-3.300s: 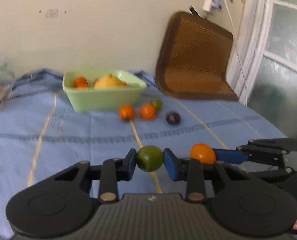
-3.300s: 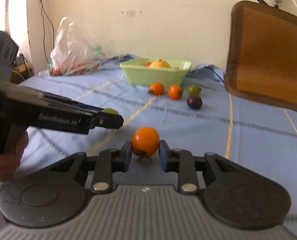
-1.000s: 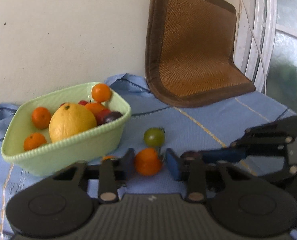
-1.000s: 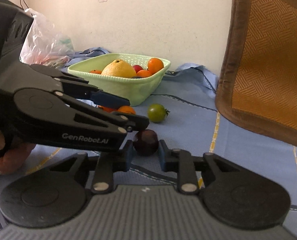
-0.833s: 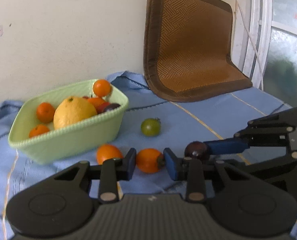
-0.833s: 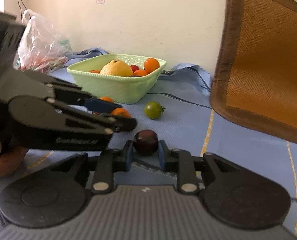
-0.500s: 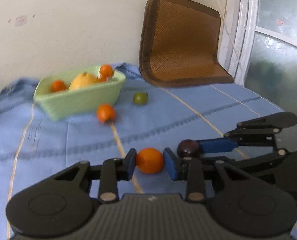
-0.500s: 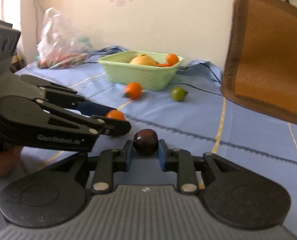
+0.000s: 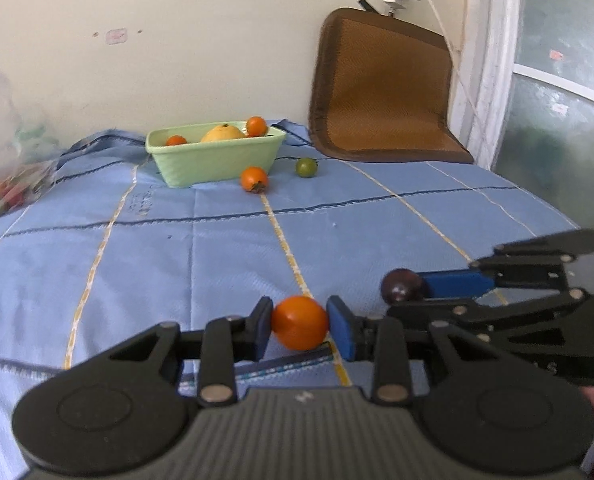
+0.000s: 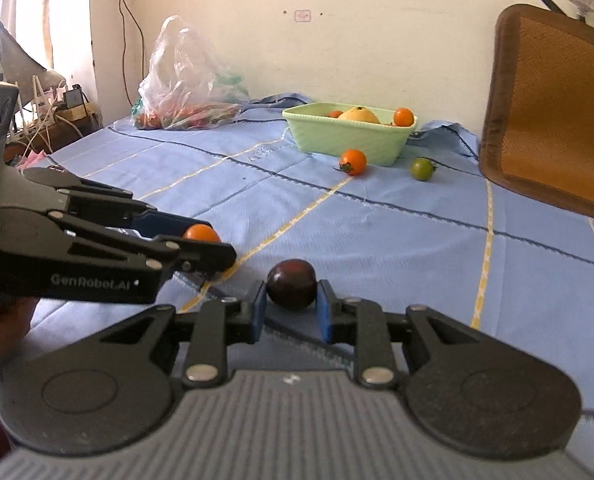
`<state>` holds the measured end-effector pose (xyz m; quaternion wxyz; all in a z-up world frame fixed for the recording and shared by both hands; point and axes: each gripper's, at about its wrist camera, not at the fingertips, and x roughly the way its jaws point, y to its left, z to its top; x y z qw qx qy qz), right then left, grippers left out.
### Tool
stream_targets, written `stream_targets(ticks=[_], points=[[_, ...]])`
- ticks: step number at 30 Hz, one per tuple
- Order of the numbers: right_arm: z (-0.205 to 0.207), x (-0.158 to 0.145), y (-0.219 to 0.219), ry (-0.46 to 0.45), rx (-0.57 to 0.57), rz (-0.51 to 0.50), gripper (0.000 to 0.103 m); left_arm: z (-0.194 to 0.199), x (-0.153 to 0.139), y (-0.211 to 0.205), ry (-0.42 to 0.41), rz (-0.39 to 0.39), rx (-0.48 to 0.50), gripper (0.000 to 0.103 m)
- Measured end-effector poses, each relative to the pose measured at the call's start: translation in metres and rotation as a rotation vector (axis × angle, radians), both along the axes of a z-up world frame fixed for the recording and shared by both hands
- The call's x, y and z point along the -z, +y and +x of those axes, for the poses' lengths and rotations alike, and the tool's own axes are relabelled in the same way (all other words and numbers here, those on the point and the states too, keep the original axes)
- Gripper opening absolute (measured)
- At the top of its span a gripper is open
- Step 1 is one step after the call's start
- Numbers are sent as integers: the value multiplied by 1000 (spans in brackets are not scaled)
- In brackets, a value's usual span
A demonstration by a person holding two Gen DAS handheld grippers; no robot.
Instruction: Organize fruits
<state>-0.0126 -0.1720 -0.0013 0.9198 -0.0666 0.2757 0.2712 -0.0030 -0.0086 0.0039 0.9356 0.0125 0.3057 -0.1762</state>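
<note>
Left gripper (image 9: pixel 300 326): clamped on orange fruit (image 9: pixel 299 322). Right gripper (image 10: pixel 291 306): clamped on dark plum (image 10: pixel 291 289). Both apparently above the blue bedspread (image 9: pixel 217 248), far from green basket (image 9: pixel 217 160). Carry level, firm grip, release inside rim.

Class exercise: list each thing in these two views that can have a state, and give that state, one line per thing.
left gripper: shut on the orange fruit
right gripper: shut on the dark plum
green basket: upright, holds fruit
loose orange tomato: lying on the blue cloth beside the basket
green tomato: lying loose on the cloth
plastic bag: slumped by the wall, contents inside
</note>
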Motion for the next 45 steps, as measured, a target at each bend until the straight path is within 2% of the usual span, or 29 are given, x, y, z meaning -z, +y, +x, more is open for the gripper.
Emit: stream_targets(ticks=[3,4,8,16,26,31,45], points=[[-6,2,0,-25,36,0,31,3,5,-2,6,-6,-51,35],[-6,4,-1,-38,56,3,35,4,5,-5,3,3,-60,36],[-5,10,-2,-24,93,18,42,4,7,-18,-22,63,-91,41],[-14,12,4,-62,102,-20,43,5,9,-22,-31,100,-122,44],[-16,13,4,-67,111,-21,44,6,9,-19,-28,93,-158,45],[-17,12,3,-71,115,-25,45,7,10,-17,-25,93,-174,50],[-19,13,6,-84,126,-41,46,7,10,-16,-26,91,-173,54]])
